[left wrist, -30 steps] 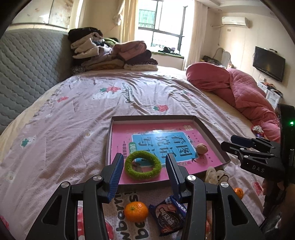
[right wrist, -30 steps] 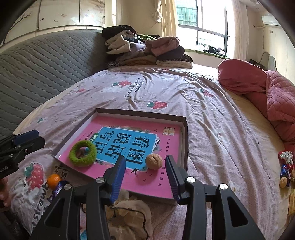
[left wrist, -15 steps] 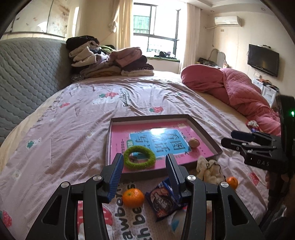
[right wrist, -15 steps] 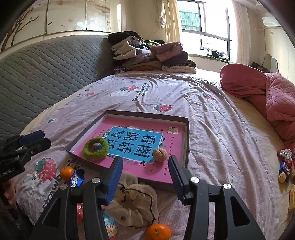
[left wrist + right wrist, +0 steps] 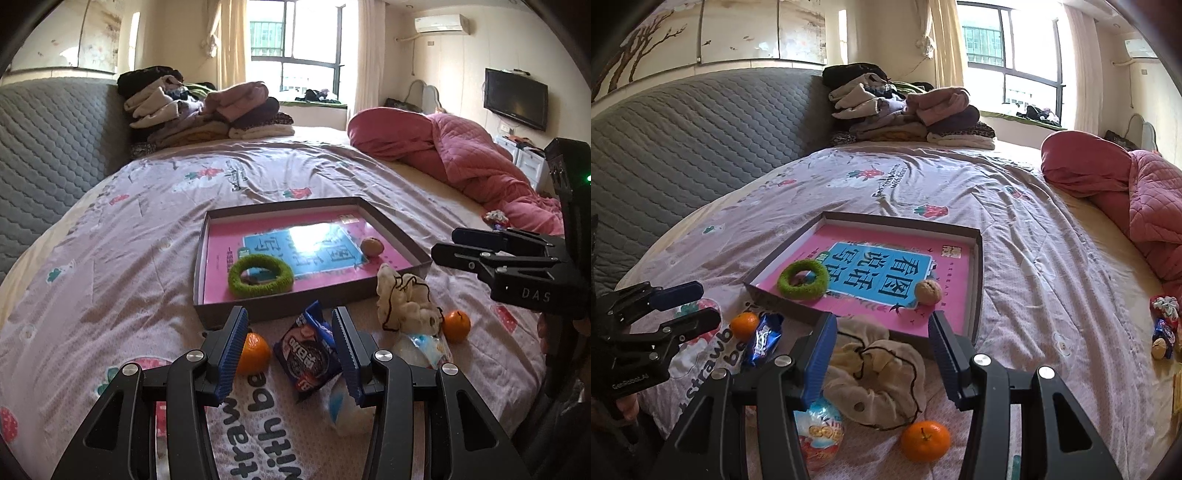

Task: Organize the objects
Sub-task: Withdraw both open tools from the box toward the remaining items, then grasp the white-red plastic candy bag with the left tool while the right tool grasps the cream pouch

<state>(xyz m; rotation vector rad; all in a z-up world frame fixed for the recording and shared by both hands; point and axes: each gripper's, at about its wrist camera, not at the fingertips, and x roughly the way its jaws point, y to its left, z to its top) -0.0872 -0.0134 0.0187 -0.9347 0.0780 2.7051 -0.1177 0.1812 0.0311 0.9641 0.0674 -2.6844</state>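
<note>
A shallow grey tray [image 5: 201, 258] [image 5: 977, 280] with a pink book lining it lies on the bed. In it are a green fuzzy ring [image 5: 260, 275] [image 5: 803, 282] and a walnut [image 5: 371, 245] [image 5: 928, 291]. My left gripper [image 5: 290, 321] [image 5: 707, 303] is open above a dark snack packet [image 5: 306, 350] [image 5: 762, 339], with an orange [image 5: 255, 352] [image 5: 744, 325] by its left finger. My right gripper [image 5: 882, 321] [image 5: 445, 243] is open over a beige scrunchie [image 5: 875, 365] [image 5: 402, 302]. A second orange [image 5: 925, 441] [image 5: 456, 325] and an egg-shaped wrapped toy [image 5: 820, 428] lie near it. Neither gripper holds anything.
Folded clothes [image 5: 207, 110] are piled at the far end of the bed beside a grey quilted headboard [image 5: 683, 147]. A pink quilt [image 5: 461, 155] is heaped on the right. A few wrapped sweets [image 5: 1163, 325] lie at the bed's right side.
Both grippers have drawn back from the tray toward the bed's near edge, bringing the oranges, packet and scrunchie into fuller view. The right gripper's jaws stand slightly wider.
</note>
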